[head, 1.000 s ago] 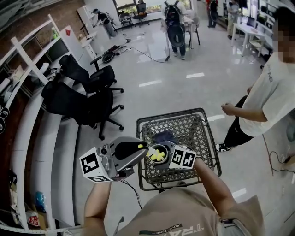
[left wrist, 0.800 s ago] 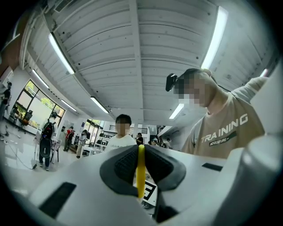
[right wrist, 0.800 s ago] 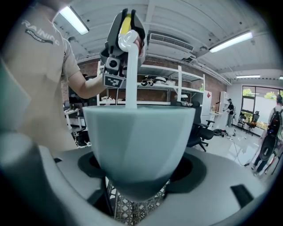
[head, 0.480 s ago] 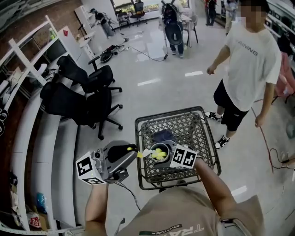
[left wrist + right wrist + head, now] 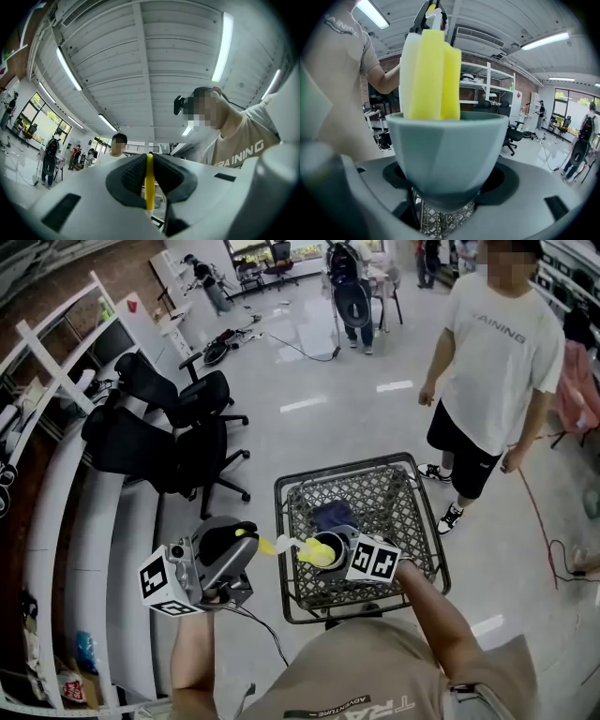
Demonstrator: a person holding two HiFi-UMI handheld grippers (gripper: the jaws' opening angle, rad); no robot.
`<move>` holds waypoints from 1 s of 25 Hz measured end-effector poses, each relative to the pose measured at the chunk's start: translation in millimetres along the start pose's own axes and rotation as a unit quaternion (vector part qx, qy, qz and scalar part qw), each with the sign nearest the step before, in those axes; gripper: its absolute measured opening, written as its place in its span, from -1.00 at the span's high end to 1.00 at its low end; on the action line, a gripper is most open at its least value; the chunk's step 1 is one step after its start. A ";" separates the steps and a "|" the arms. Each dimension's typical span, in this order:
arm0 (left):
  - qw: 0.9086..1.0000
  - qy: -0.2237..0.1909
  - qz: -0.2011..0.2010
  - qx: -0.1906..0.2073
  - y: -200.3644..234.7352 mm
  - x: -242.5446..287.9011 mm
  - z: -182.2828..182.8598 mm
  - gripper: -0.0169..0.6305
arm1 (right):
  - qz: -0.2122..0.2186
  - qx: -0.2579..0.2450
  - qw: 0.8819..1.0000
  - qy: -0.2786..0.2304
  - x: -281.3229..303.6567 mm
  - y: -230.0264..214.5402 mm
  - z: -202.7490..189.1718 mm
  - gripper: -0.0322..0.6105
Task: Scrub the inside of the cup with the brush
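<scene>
Left gripper (image 5: 246, 536) has pulled back toward 8 o'clock, so more of the yellow brush (image 5: 281, 546) handle now shows between it and the cup (image 5: 325, 550); its fingers are pinched tight on that thin handle. Right gripper (image 5: 347, 547) clamps the grey-green cup from both sides over the wire basket (image 5: 412, 521); the yellow-and-white brush head stands up out of the rim. The cup's inside and the head's lower end hide behind the cup wall; a dark blue thing at the basket's 12 o'clock is hard to make out.
</scene>
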State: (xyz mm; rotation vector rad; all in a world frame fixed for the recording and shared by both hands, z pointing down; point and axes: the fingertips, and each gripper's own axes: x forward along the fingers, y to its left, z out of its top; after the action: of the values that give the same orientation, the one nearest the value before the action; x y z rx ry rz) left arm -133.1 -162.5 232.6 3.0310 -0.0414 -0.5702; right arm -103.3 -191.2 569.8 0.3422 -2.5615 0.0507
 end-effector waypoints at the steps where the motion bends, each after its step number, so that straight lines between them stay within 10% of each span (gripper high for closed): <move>1: 1.000 -0.001 0.006 -0.001 2.6 1.2 -2.1 0.79 | -0.002 -0.002 1.000 -0.001 0.2 0.1 1.0 -0.29; 25: 0.991 0.040 0.121 -0.040 41.5 -28.7 -61.6 0.79 | 0.003 -0.012 1.000 -0.024 -0.5 14.4 21.6 -0.29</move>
State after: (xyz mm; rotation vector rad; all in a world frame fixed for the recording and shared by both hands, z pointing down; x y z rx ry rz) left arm -138.1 -199.7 302.7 2.9068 -0.3678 -0.4176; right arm -117.7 -179.4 551.8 0.3299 -2.6083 0.0140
